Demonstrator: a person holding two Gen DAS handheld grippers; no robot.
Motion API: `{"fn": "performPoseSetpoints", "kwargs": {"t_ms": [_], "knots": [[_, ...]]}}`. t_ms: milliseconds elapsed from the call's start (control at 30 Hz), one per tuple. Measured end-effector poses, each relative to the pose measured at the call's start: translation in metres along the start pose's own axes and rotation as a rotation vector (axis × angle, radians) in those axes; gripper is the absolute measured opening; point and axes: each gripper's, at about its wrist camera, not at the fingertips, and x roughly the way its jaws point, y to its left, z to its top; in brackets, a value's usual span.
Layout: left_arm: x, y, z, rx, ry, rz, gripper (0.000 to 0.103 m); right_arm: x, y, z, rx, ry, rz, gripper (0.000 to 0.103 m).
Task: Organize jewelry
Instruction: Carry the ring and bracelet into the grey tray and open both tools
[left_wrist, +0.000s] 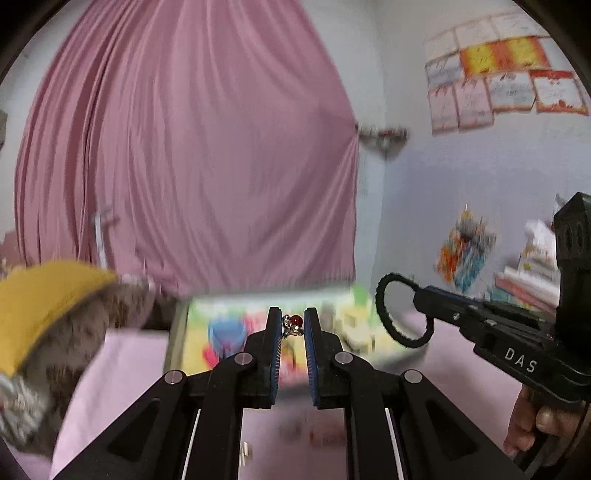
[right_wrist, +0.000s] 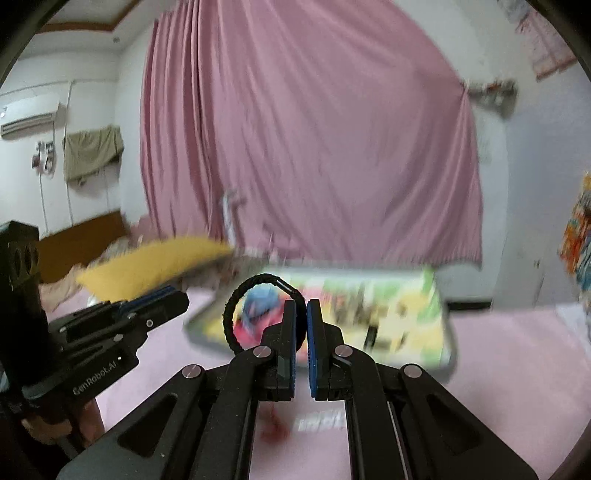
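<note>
Two grippers (left_wrist: 292, 325) (right_wrist: 301, 317), one black braided ring (right_wrist: 258, 310), one red-beaded trinket (left_wrist: 293, 324), one pink curtain (left_wrist: 192, 147), one yellow cushion (left_wrist: 40, 306), one colourful board (right_wrist: 388, 317).

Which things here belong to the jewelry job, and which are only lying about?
For the job:
- red-bead charm, between the left gripper fingers
- black braided ring, pinched by the right gripper

Lying about:
- colourful box
- yellow cushion
- pink curtain
- stacked books

Red-beaded charm (left_wrist: 293, 325) and black braided ring (right_wrist: 236, 314), each pinched aloft.
</note>
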Motion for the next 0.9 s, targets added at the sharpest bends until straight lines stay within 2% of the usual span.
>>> {"fn": "performPoseSetpoints", "kwargs": {"t_ms": [67, 133, 233, 400, 533, 733, 900], "knots": [[0.002, -0.003, 0.013, 0.037, -0.09, 0.013, 0.012, 0.001, 0.001, 0.013, -0.004, -0.062, -0.008, 0.005], [0.007, -0.007, 0.02, 0.062, -0.136, 0.017, 0.012, 0.003, 0.005, 0.024, -0.02, -0.117, -0.017, 0.005], [0.022, -0.008, 0.028, 0.058, -0.144, 0.015, 0.012, 0.007, 0.009, 0.033, -0.043, -0.176, -0.036, 0.005], [0.045, -0.005, 0.028, 0.047, -0.131, 0.027, 0.012, 0.022, 0.01, 0.036, -0.063, -0.205, -0.077, 0.005], [0.063, 0.0, 0.021, 0.031, -0.096, 0.034, 0.012, 0.035, 0.006, 0.032, -0.055, -0.197, -0.107, 0.005], [0.088, 0.0, 0.013, 0.011, -0.005, 0.016, 0.012, 0.059, -0.009, 0.028, -0.013, -0.149, -0.125, 0.005], [0.108, 0.008, 0.003, -0.033, 0.11, -0.009, 0.012, 0.088, -0.032, 0.018, 0.051, -0.031, -0.113, 0.005]]}}
